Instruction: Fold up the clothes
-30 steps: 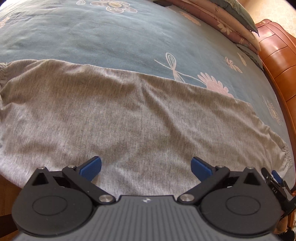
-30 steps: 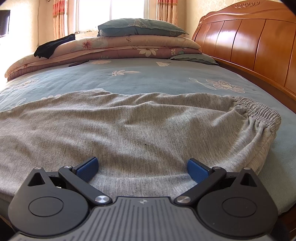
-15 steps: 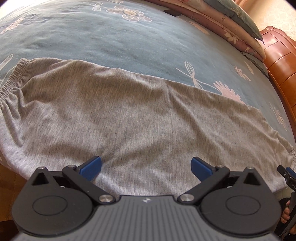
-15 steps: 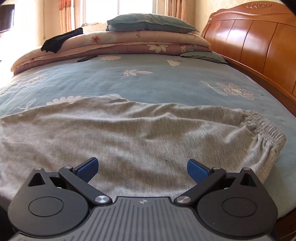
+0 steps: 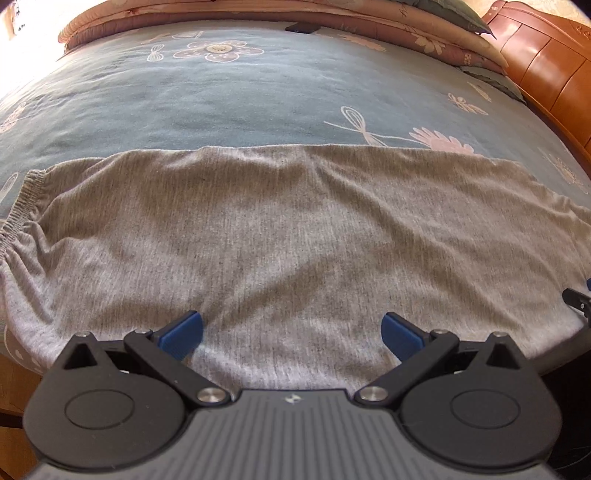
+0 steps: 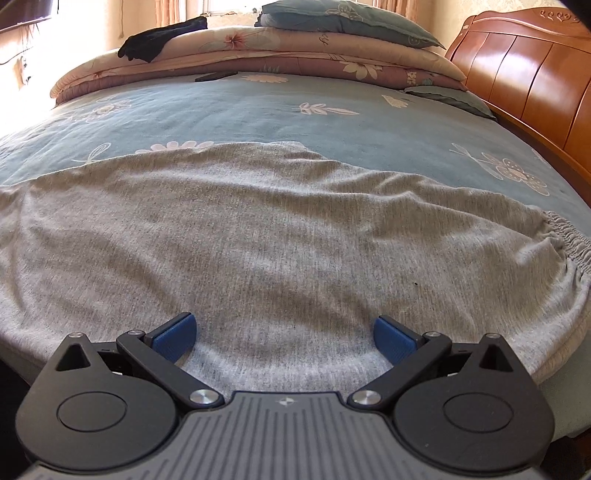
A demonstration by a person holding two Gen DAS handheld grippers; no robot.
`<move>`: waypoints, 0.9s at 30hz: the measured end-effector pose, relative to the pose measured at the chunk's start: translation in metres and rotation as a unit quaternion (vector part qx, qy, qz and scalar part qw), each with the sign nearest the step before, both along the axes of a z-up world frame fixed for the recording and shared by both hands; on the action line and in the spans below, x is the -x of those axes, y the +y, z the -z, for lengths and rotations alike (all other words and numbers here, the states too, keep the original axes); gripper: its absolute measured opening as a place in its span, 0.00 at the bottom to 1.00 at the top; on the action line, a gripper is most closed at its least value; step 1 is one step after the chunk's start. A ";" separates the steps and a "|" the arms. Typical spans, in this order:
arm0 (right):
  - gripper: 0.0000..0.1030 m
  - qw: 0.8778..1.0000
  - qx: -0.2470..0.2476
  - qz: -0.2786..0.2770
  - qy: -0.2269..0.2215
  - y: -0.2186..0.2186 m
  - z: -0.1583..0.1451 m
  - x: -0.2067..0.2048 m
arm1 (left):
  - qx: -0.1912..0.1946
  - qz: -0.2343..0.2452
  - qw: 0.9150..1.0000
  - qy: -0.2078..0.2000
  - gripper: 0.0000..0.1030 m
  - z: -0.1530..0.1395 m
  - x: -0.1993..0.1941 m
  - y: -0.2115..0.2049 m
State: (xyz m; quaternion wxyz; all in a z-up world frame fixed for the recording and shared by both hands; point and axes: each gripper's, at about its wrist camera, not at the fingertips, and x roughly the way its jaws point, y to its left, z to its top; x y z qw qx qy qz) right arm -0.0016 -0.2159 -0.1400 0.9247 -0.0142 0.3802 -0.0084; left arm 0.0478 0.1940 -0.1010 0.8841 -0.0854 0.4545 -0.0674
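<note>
The left gripper point(image 5: 291, 334) hangs low over the near edge of the bed, its blue pads point(image 5: 181, 334) spread wide with nothing between them. The right gripper point(image 6: 282, 338) sits the same way, pads apart and empty. Under both lies the grey garment point(image 5: 295, 236), spread flat along the bed's near edge with its long axis running left to right. One gathered elastic end point(image 5: 22, 210) points left in the left wrist view; another elastic end point(image 6: 570, 240) points right in the right wrist view. The cloth is mostly smooth, with soft wrinkles. It rests on a blue bedspread point(image 6: 258, 114) printed with pale flowers. Further back, folded pink floral quilts point(image 6: 295, 55) are stacked along the far side, with a blue-grey pillow point(image 6: 343, 18) and a black piece of clothing point(image 6: 162, 38) on top. A glossy wooden headboard point(image 6: 524, 74) stands on the right, and sunlit curtains show behind
</note>
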 end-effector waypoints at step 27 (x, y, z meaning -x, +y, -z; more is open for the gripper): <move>1.00 1.000 0.002 0.018 0.010 0.003 -0.002 -0.002 | 0.331 -0.261 0.902 -0.093 0.98 0.046 0.045 0.212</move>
